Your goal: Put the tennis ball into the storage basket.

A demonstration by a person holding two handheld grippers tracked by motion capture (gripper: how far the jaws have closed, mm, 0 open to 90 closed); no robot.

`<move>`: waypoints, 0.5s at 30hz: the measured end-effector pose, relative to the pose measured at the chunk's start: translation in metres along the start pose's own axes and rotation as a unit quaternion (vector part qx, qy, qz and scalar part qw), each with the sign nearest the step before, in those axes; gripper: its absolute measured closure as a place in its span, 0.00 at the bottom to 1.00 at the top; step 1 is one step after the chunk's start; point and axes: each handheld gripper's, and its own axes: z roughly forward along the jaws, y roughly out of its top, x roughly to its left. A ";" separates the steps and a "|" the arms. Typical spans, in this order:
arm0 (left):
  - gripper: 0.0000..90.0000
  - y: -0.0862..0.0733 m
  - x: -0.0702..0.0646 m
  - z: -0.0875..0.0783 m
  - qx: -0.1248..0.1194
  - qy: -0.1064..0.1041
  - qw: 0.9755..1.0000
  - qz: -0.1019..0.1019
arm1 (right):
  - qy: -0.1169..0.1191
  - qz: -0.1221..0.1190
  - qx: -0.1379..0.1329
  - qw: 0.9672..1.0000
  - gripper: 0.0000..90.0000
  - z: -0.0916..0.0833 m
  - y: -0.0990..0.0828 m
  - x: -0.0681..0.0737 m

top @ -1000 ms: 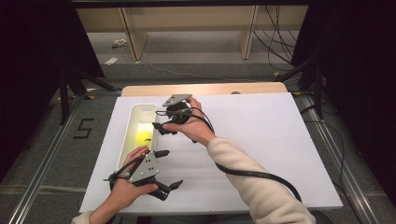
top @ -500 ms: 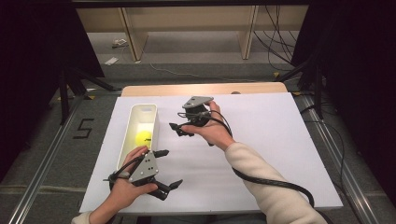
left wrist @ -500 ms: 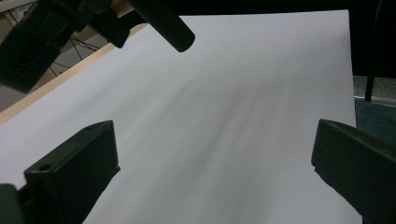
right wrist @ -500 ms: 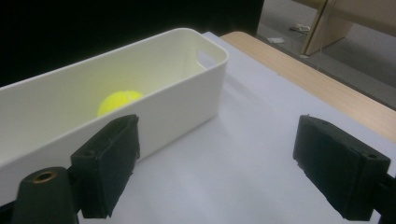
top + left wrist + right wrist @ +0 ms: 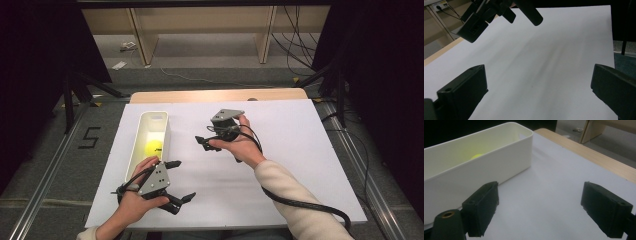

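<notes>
We see a small yellow ball point(image 5: 154, 147), round and matte, lying on the floor of a long white bin point(image 5: 164, 131) left of centre in the high view. The bin looks like smooth moulded plastic, with rounded corners and a cut-out grip in its far end wall. In the right gripper view the ball point(image 5: 477, 156) is a yellow glow at upper left behind the bin's near wall point(image 5: 499, 167), which hides most of it.

The right hand-held gripper point(image 5: 206, 142) sits at the centre of the high view, its blocky black jaws spread wide with nothing between them, a grey three-cornered plate on top. The left hand-held gripper point(image 5: 176, 181) is at the lower left, just beside the bin's near end, jaws likewise spread and empty. In its own view the right hand-held gripper point(image 5: 486, 15) appears at upper left, dark, blurred and cut off by the frame edge.

The table point(image 5: 300, 150) carries a smooth white sheet; a strip of pale wood shows at its far edge.
</notes>
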 end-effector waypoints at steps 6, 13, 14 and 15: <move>0.00 0.000 0.000 -0.001 -0.001 0.002 1.000 0.000 | -0.007 0.000 -0.001 1.000 0.17 -0.011 -0.006 -0.005; 0.00 0.000 0.000 -0.001 0.000 0.001 1.000 0.000 | -0.015 0.007 -0.005 1.000 0.17 -0.023 -0.014 -0.011; 0.00 0.001 0.000 -0.001 -0.003 0.002 1.000 -0.001 | -0.018 0.008 -0.006 1.000 0.17 -0.024 -0.015 -0.011; 0.00 0.001 0.000 -0.001 -0.003 0.002 1.000 -0.001 | -0.019 0.010 -0.005 1.000 0.17 -0.025 -0.017 -0.013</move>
